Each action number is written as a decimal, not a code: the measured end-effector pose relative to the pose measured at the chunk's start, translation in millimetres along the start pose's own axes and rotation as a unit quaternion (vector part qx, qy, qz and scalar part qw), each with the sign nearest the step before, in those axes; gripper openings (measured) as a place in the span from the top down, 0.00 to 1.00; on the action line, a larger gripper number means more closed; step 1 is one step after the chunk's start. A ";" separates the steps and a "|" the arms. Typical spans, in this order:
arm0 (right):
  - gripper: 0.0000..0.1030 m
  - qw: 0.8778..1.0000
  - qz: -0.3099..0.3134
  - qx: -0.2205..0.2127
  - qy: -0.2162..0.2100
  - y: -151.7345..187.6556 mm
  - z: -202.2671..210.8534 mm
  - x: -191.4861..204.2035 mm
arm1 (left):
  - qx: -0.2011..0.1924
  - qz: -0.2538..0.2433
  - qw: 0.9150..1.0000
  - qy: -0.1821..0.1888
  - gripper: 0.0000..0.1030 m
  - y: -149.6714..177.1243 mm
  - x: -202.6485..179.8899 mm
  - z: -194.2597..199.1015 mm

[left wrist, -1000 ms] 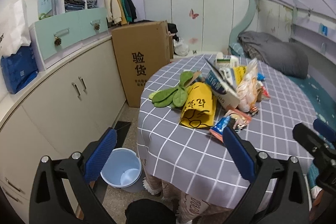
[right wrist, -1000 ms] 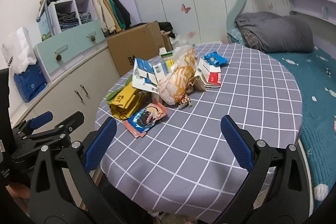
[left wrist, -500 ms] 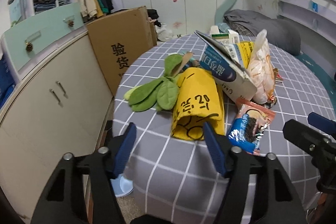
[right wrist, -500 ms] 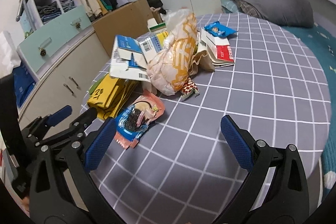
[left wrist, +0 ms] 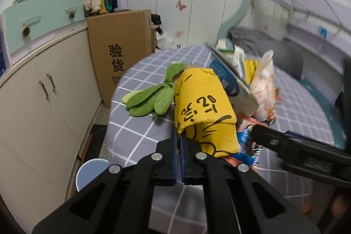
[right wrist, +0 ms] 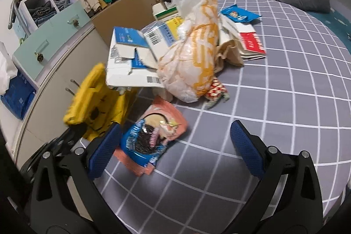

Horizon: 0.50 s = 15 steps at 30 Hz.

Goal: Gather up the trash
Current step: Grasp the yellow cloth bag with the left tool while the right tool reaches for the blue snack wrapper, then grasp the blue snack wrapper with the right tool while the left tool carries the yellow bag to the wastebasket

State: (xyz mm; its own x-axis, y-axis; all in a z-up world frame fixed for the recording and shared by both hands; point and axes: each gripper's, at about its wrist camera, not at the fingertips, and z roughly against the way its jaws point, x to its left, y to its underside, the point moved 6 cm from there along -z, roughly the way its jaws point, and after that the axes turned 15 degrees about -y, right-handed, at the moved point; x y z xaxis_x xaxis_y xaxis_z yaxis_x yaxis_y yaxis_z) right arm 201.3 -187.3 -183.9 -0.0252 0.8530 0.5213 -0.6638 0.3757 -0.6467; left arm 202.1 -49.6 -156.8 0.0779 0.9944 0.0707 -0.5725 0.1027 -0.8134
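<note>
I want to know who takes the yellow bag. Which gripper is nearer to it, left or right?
Left. The left gripper is shut on the near edge of the yellow bag. The right gripper is open beside it, over the snack wrapper.

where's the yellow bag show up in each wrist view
Left wrist: the yellow bag sits centre frame, its near corner pinched between the shut left tongs, with the green leaf toy to its left.
Right wrist: the yellow bag is at left of centre, under the torn blue and white box, left of the open right tongs.
Shared landmark: the torn blue and white box.
</note>
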 end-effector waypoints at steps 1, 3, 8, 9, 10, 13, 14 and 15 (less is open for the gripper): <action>0.06 1.000 0.002 0.002 -0.001 0.0 -2.6 2.4 | -0.006 0.008 1.000 0.001 0.98 -0.8 3.7 4.9; 0.06 1.000 0.009 0.010 0.000 -0.4 -9.5 7.7 | -0.020 0.032 0.999 0.004 0.98 -2.6 13.9 20.5; 0.06 0.998 0.035 0.028 0.038 -4.3 -27.1 17.3 | -0.034 0.060 0.997 -0.022 0.98 -4.8 40.6 35.9; 0.06 0.998 0.038 0.030 0.045 -5.3 -29.4 17.7 | -0.033 0.063 0.997 -0.028 0.98 -4.6 45.3 36.4; 0.06 0.997 0.043 0.034 0.053 -5.7 -31.7 18.0 | -0.030 0.062 0.997 -0.035 0.98 -3.8 49.0 35.2; 0.14 0.995 0.061 0.037 0.075 -4.1 -34.3 19.9 | -0.020 0.065 0.996 -0.052 0.98 0.2 61.6 31.3; 0.18 0.993 0.072 0.038 0.089 -2.4 -33.2 19.8 | -0.016 0.065 0.996 -0.054 0.98 2.7 66.4 28.8; 0.26 0.992 0.078 0.038 0.093 -1.3 -32.4 20.5 | -0.013 0.067 0.996 -0.055 0.98 5.1 70.6 26.9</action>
State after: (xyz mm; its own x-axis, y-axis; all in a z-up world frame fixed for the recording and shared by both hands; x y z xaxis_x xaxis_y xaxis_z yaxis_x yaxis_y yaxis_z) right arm 225.9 -158.6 -190.4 0.0006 0.9532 0.3023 -0.7172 0.2111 -0.6641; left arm 182.7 21.7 -140.4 -0.0880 0.9959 0.0213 -0.5507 -0.0308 -0.8341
